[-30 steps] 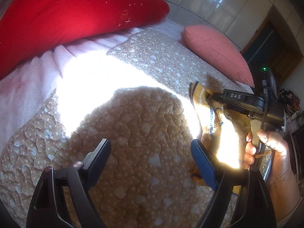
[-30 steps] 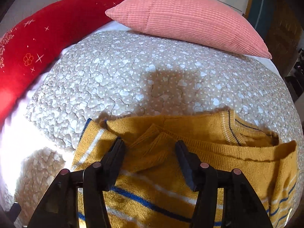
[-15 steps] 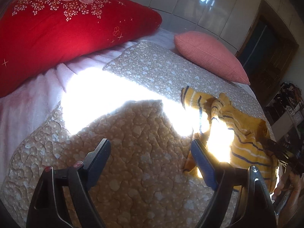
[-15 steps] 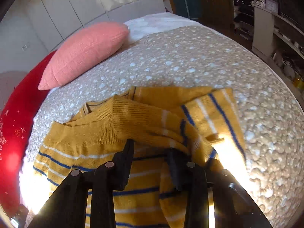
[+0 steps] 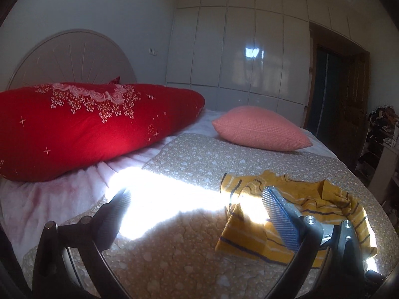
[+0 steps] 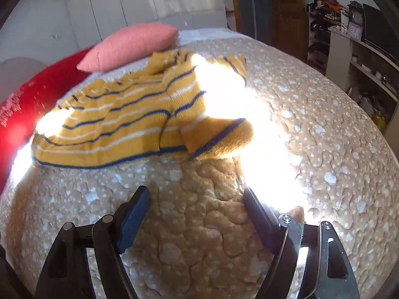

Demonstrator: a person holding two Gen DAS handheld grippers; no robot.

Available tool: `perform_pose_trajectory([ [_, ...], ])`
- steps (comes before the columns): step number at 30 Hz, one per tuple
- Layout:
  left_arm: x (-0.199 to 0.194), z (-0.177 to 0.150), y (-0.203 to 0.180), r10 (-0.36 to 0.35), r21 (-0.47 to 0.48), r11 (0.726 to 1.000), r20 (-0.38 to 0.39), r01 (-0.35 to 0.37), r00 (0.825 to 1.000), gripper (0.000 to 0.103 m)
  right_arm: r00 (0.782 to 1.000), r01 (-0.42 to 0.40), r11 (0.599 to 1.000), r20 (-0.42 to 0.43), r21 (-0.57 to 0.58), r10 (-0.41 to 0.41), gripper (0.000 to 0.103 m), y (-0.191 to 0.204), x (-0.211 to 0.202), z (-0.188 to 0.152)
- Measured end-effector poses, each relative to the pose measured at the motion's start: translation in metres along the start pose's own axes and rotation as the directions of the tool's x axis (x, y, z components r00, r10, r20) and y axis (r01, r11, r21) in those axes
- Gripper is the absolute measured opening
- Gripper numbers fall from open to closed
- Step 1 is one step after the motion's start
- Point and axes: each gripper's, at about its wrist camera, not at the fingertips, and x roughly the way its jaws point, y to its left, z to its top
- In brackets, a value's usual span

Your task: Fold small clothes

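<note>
So the yellow striped sweater [image 6: 139, 117] is lying loose and crumpled on the quilted bedspread [image 6: 311, 129], filling the upper left of the right wrist view, with one sleeve flopped over toward the middle of the frame. Nothing is gripping it. In the left wrist view the same sweater [image 5: 324, 206] sits at the lower right, partly behind that gripper's right-hand finger.

The right gripper [image 6: 197, 209] is at the bottom of its frame with its jaws spread wide apart, only bedspread between them, a bit short of the sweater's hem. The left gripper [image 5: 197, 211] is also gaping wide with nothing in it, over the bedspread [image 5: 174, 261], and the sweater is off to the right side of it.

A harsh strip of sunlight cuts across the bed and blows out part of the knit. Upper left of the left view has a big red floral pillow [image 5: 87, 127], and a pink pillow [image 5: 259, 129] sits right of centre, beyond the sweater. White wardrobe doors [image 5: 237, 49] run along the top.
</note>
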Motion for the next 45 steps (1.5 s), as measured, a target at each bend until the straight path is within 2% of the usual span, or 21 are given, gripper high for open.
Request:
perform_pose_trajectory([
  [1,-0.009,0.0,-0.005,0.015,0.009,1.0,0.044,-0.015,0.999,0.103,1.0,-0.009,1.0,-0.011,0.007,0.009,0.084,0.0,0.004,0.001],
  [3,-0.025,0.0,-0.013,0.031,0.026,0.999,0.122,-0.034,0.992,0.103,0.999,-0.04,0.999,-0.025,-0.022,0.04,0.098,0.003,0.01,0.0],
  [5,-0.037,-0.002,-0.02,0.024,0.035,0.999,0.172,-0.031,0.985,0.103,0.998,-0.04,0.997,-0.045,-0.063,0.037,0.103,0.01,0.014,0.0],
  [7,-0.048,-0.003,-0.026,0.014,0.04,0.999,0.19,-0.022,0.982,0.103,0.999,-0.04,0.997,-0.037,-0.066,0.038,0.103,0.01,0.015,-0.001],
  [12,-0.063,-0.019,-0.032,-0.003,0.043,0.999,0.115,-0.002,0.993,0.103,0.997,-0.08,0.996,-0.021,-0.032,0.079,0.103,0.004,0.012,-0.002],
  [16,-0.068,-0.037,-0.041,0.04,0.126,0.991,0.112,-0.054,0.993,0.103,0.997,-0.076,0.996,-0.02,-0.035,0.075,0.103,0.003,0.011,-0.003],
  [18,-0.064,-0.044,-0.043,-0.001,0.156,0.988,0.069,-0.01,0.998,0.103,0.997,-0.07,0.997,-0.021,-0.039,0.069,0.103,0.006,0.012,-0.002],
  [21,-0.05,-0.046,-0.042,-0.037,0.153,0.987,-0.025,0.041,0.999,0.103,0.998,-0.059,0.997,-0.022,-0.047,0.058,0.103,0.008,0.014,-0.002],
  [27,-0.029,-0.052,-0.032,-0.03,0.125,0.991,-0.137,0.047,0.99,0.103,0.999,-0.046,0.997,-0.023,-0.057,0.045,0.103,0.01,0.015,-0.002],
  [33,-0.01,-0.055,-0.018,-0.063,0.042,0.996,-0.252,0.076,0.966,0.103,0.999,-0.042,0.997,-0.019,-0.06,0.04,0.103,0.012,0.016,-0.002],
  [45,-0.001,-0.064,-0.023,-0.06,0.06,0.995,-0.305,0.083,0.951,0.103,0.999,-0.031,0.997,-0.014,-0.066,0.03,0.103,0.014,0.015,-0.004],
])
